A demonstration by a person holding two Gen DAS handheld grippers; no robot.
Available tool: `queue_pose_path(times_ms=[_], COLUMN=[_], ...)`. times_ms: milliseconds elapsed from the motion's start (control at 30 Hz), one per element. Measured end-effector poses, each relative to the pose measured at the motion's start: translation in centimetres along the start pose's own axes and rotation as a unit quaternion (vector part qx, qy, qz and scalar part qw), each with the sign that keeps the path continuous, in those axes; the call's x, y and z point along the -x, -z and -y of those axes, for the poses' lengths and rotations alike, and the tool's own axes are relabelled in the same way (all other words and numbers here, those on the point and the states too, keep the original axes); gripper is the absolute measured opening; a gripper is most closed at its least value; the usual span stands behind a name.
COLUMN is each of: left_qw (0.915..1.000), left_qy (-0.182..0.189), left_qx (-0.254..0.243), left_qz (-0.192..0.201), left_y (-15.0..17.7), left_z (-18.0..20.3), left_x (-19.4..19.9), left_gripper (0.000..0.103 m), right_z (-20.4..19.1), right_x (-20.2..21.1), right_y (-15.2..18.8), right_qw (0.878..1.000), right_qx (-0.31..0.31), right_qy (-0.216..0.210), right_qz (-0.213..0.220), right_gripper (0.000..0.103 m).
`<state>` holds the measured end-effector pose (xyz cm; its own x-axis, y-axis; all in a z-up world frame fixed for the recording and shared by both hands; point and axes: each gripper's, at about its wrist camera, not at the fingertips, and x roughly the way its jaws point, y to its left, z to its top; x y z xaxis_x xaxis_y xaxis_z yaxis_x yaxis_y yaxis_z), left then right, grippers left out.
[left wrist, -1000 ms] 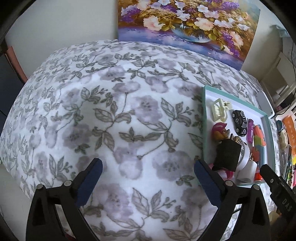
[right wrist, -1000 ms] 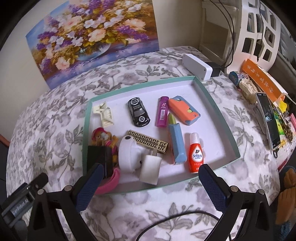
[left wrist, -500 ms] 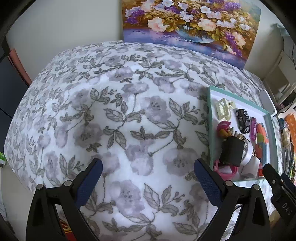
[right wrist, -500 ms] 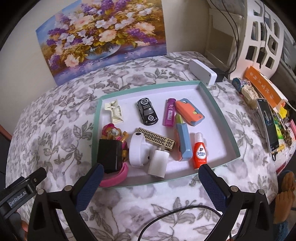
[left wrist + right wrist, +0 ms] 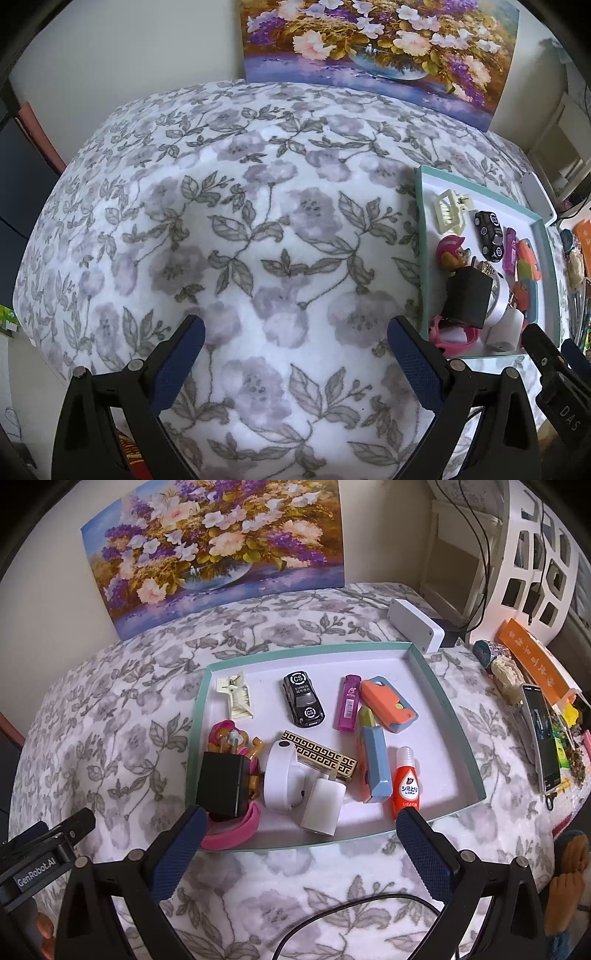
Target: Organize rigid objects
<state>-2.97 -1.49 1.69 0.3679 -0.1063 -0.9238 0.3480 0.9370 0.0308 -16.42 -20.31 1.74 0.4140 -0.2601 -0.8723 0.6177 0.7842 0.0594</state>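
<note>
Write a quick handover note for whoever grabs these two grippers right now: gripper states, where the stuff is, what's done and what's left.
Left gripper: open, empty, over bare floral tablecloth, left of the tray.
Right gripper: open, empty, at the near edge of the shallow teal-rimmed tray.
All the small items lie jumbled in the tray: black toy car, purple lighter, red dropper bottle, white plug adapter, black cube charger, gold patterned bar, cream hair clip, among others.
Done: nothing appears sorted out of the tray yet.
Left: pick the items out and arrange them, probably on the open cloth.
</note>
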Motion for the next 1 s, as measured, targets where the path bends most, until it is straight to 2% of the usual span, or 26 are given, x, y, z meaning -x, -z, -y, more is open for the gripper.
queue_pose_path(times_ms=[333, 1000], left_qw=[0.9999, 0.9999], left_qy=[-0.009, -0.002], left_qx=[0.003, 0.008], left_qz=[-0.009, -0.011], left_y=[0.06, 0.04], left_z=[0.05, 0.14], left_x=[-0.22, -0.29], left_gripper=[0.099, 0.099], right_z=[0.05, 0.33], right_x=[-0.13, -0.29], right_y=[0.07, 0.13], right_qw=[1.000, 1.000], right_qx=[0.003, 0.003], right_qy=[0.002, 0.001], right_qz=[-0.001, -0.003], right_gripper=[0.103, 0.103])
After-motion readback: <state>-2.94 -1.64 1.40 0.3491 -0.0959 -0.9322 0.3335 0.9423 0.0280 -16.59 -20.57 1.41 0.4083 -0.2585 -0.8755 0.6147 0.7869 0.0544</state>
